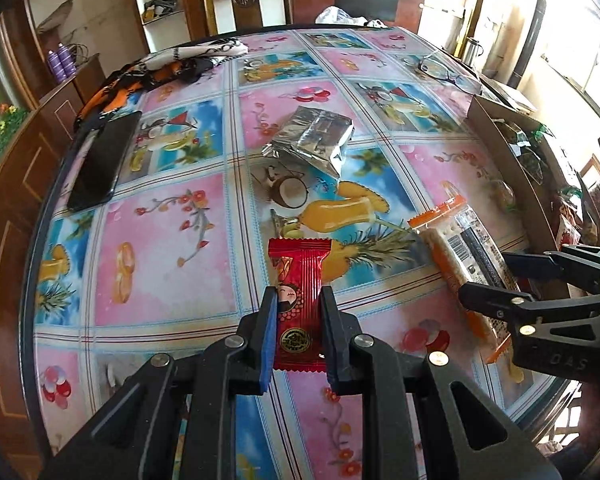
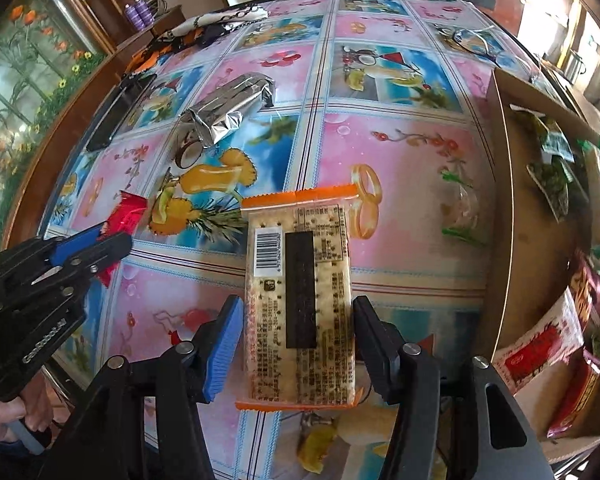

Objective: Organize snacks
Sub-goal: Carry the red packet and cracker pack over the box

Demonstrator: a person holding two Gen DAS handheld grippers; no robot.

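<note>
A red snack packet point(image 1: 299, 304) lies on the table between the fingers of my left gripper point(image 1: 299, 320), which close tightly on its sides. It also shows in the right wrist view point(image 2: 126, 214). A clear cracker pack with orange ends point(image 2: 300, 296) lies between the fingers of my right gripper point(image 2: 298, 332), which stand just beside its edges with small gaps. The cracker pack also shows in the left wrist view point(image 1: 466, 260). A silver foil pack point(image 1: 314, 136) lies further back on the table.
A cardboard box point(image 2: 540, 240) with several snack packets stands at the table's right edge. A black phone point(image 1: 104, 160) lies at the left, cloth point(image 1: 172, 68) at the back left, glasses point(image 1: 444, 70) at the back right. The tablecloth point(image 1: 172, 248) is colourful.
</note>
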